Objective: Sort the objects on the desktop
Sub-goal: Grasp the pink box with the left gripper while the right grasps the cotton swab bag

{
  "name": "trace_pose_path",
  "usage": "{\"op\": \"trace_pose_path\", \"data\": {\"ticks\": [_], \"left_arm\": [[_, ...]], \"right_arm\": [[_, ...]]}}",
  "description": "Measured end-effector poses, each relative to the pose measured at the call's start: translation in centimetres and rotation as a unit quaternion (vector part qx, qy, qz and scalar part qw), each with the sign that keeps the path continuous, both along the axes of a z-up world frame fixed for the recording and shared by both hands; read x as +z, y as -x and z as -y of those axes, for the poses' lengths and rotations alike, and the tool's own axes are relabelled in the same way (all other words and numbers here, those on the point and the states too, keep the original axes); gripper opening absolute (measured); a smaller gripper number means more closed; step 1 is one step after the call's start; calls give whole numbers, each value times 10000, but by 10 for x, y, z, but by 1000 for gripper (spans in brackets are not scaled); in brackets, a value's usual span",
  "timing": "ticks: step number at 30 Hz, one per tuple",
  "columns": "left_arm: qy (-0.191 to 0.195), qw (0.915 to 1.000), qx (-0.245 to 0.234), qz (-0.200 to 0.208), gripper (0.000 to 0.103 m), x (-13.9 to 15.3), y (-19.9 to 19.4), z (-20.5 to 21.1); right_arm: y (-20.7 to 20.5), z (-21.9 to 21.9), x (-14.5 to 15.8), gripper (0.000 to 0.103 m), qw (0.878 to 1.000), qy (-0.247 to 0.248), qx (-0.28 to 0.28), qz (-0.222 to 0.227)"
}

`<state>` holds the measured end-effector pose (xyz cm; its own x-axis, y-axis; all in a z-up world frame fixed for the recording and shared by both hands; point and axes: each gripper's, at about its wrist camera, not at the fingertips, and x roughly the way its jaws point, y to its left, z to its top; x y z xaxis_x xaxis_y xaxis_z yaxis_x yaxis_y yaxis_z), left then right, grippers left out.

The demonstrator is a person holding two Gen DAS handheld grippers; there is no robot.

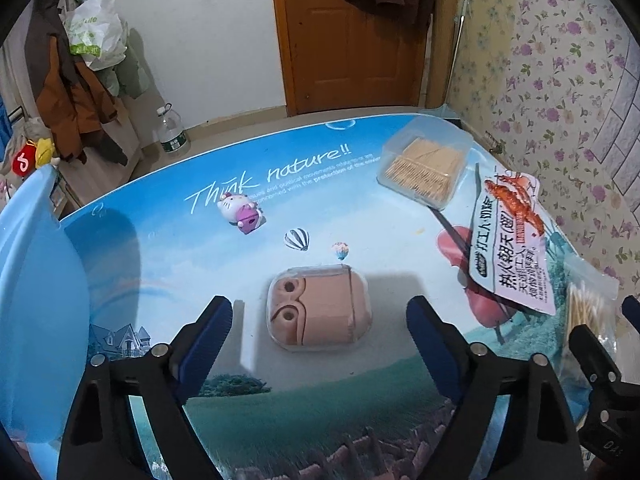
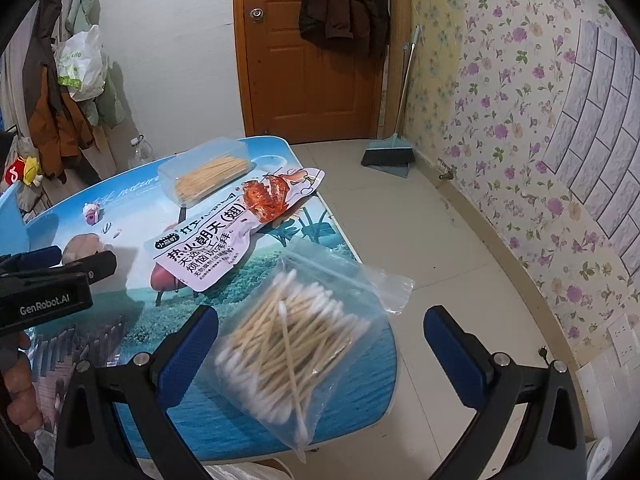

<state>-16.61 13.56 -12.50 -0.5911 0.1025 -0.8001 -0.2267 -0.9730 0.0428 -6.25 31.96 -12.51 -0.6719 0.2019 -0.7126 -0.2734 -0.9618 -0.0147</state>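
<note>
A: Which items are incomplete beside the snack packet (image 1: 516, 240)?

B: In the left wrist view, the right gripper's finger covers part of the cotton swab bag (image 1: 588, 312). Left of the packet, the frame edge crops the blue basin (image 1: 36, 288).

A: Legibility?

B: The packet's fine print is unreadable.

— What do you see on the tabletop (image 1: 168, 240) from my left camera?

— I see the small case (image 1: 320, 306) near the front edge, about the middle. Behind it, toward the far edge, lies the cat figure (image 1: 240, 212) on its side. At the far right corner stands the toothpick box (image 1: 424, 164). The snack packet (image 1: 516, 240) lies along the right edge, before that box.

— And the bag of cotton swabs (image 2: 288, 344)?

— At the front right corner, just before the packet, partly over the edge. The basin (image 1: 28, 280) is at the left edge.
</note>
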Motion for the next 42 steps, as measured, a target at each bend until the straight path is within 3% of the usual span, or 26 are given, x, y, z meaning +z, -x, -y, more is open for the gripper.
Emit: {"op": "trace_pose_path", "data": {"ticks": [6, 10, 31, 33, 38, 42], "left_arm": [[-122, 9999, -63, -10, 67, -1, 0, 0], [-168, 9998, -119, -64, 47, 1, -3, -1], [-203, 9996, -106, -146, 47, 10, -9, 6], [-202, 9997, -92, -137, 47, 10, -9, 7], [-213, 9996, -79, -173, 47, 14, -9, 10], [-232, 9994, -84, -224, 47, 17, -10, 12]], "right_arm": [[0, -2, -1, 103, 10000, 9, -3, 10], [1, -2, -1, 103, 10000, 5, 1, 15], [-1, 4, -11, 102, 10000, 31, 68, 1], [-2, 6, -11, 97, 9999, 19, 108, -38], [0, 10, -7, 61, 9994, 66, 309, -112], [-1, 10, -6, 48, 9991, 110, 370, -148]]}}
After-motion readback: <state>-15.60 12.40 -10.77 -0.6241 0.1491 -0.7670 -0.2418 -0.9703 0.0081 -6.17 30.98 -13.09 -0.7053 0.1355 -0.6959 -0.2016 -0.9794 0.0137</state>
